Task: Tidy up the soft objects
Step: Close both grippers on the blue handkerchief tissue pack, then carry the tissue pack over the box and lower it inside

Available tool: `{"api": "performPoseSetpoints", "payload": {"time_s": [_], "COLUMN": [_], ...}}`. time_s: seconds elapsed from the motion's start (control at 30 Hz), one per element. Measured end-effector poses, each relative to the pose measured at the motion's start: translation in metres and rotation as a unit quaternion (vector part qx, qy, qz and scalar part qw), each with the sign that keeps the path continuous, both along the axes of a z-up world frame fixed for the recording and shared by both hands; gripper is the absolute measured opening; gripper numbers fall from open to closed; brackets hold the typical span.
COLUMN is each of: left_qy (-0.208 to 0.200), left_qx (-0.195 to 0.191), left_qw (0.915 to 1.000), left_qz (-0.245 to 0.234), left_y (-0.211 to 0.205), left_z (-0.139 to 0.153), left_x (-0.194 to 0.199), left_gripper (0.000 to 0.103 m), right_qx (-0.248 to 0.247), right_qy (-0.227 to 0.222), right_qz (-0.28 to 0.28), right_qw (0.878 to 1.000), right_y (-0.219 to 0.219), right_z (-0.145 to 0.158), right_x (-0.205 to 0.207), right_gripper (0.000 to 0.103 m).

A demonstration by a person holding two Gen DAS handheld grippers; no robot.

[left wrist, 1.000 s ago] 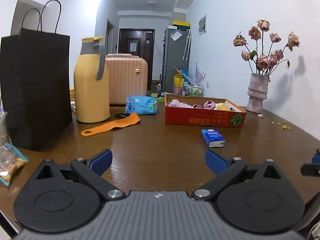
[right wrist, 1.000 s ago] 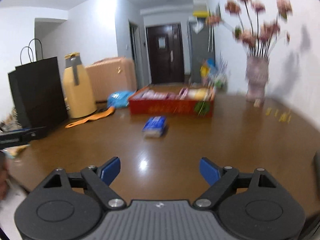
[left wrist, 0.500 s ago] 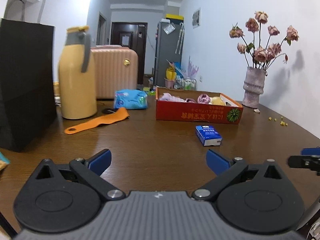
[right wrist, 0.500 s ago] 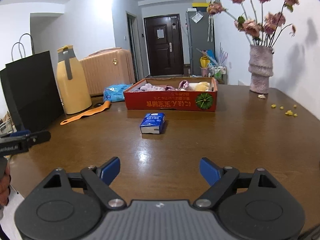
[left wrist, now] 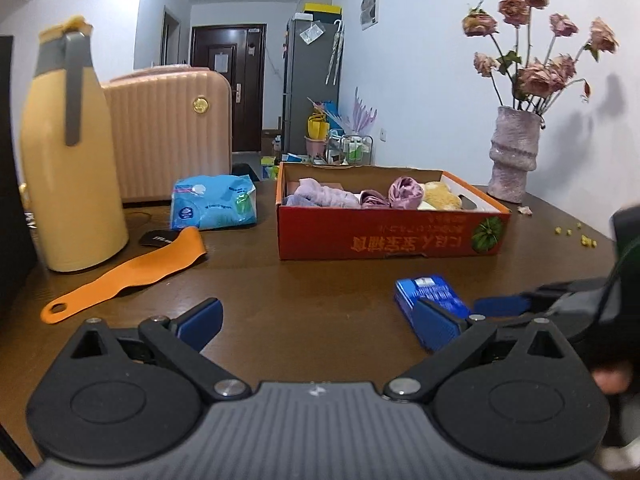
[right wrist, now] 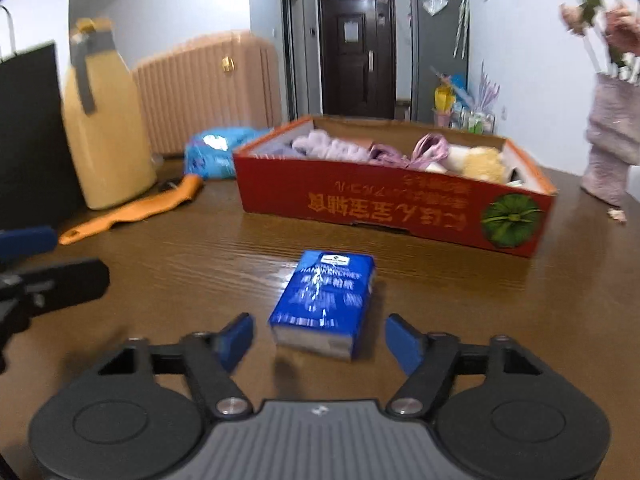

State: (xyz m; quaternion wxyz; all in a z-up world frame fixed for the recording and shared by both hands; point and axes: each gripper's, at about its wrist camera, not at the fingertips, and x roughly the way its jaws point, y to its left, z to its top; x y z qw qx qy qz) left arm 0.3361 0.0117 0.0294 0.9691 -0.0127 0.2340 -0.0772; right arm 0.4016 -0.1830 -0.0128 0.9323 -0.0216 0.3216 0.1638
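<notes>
A small blue tissue pack (right wrist: 325, 299) lies on the brown table, and it shows in the left wrist view (left wrist: 428, 292) too. My right gripper (right wrist: 320, 338) is open, its fingers on either side of the pack's near end. A red cardboard box (right wrist: 384, 204) behind it holds purple cloths and a yellow plush; it also shows in the left wrist view (left wrist: 390, 236). A light blue wipes pack (left wrist: 213, 206) and an orange strap (left wrist: 132, 272) lie left of the box. My left gripper (left wrist: 320, 322) is open and empty above the table.
A yellow thermos (left wrist: 68, 152) and a black paper bag (right wrist: 28, 132) stand at the left. A pink suitcase (left wrist: 172, 136) stands behind the table. A vase of dried roses (left wrist: 516, 152) stands at the back right, with yellow crumbs (left wrist: 576, 236) nearby.
Both grippers moved forward toward the box. My right gripper closed in on the blue tissue pack, which now lies between its open fingers.
</notes>
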Motion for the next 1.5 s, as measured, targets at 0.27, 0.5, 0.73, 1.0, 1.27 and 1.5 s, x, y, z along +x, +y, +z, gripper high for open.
{"api": "performPoseSetpoints", "payload": {"time_s": [0.27,0.5,0.73,1.0,1.27,1.5], "left_qy": [0.033,0.076,0.148,0.156,0.147,0.111], "left_qx": [-0.029,-0.061,-0.148,-0.179,-0.196,-0.186], "left_qw": [0.9975,0.9913,0.9722,0.9684,0.9665,0.9728], "left_qz": [-0.056,-0.089,-0.104,-0.077,-0.075,-0.082], "left_y": [-0.003,-0.026,-0.026,-0.024,-0.026,-0.031], "left_z": [-0.004,-0.027,-0.047,-0.042,-0.028,-0.003], "left_x": [0.048,0.066,0.082,0.044,-0.045,-0.070], "left_gripper": [0.103,0.081,0.038,0.026,0.023,0.023], "right_qx": [-0.019,0.114,0.184,0.188,0.211,0.208], "right_qy": [0.022,0.019,0.069,0.060,0.060,0.025], "right_qz": [0.162,0.056,0.013,0.002,-0.002,0.000], "right_qw": [0.986,0.992,0.980,0.980,0.976,0.978], "right_y": [-0.016,-0.081,-0.067,-0.063,-0.077,-0.079], "right_z": [0.005,0.016,-0.013,-0.010,0.002,0.026], "right_x": [-0.003,-0.001,0.022,-0.014,-0.100,-0.128], "right_gripper": [0.057,0.062,0.033,0.023,0.022,0.022]}}
